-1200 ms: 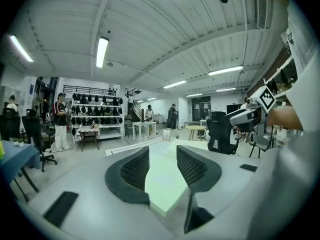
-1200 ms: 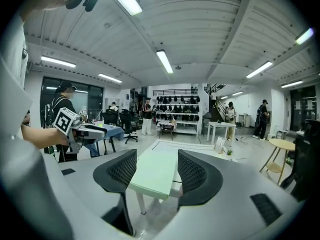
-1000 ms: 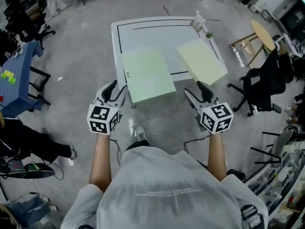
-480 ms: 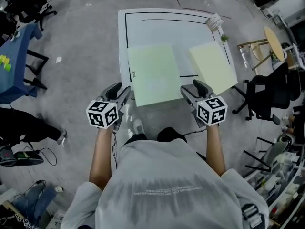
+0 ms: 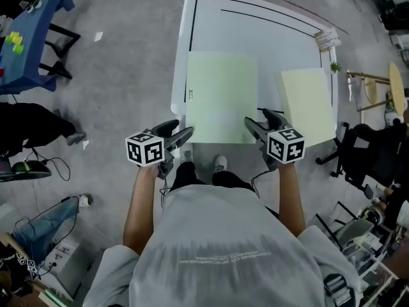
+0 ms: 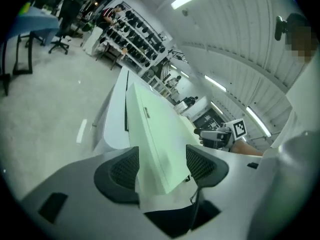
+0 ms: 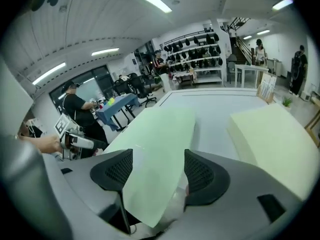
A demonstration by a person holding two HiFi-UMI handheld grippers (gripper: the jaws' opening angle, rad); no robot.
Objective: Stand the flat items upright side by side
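A pale green flat slab lies on the white table, its near edge overhanging toward me. A pale yellow slab lies flat to its right. My left gripper is at the green slab's near left corner. In the left gripper view the slab runs between the jaws of the gripper, which are opening and not pressing it. My right gripper is at the near right corner. The green slab also sits between that gripper's opening jaws.
A small card stand and a tiny plant sit at the table's far right corner. A round stool and an office chair stand to the right. A blue table and a person's legs are on the left.
Both grippers have come forward from short of the table to the green slab's near corners, which now sit between their jaws. The head view has swung left.
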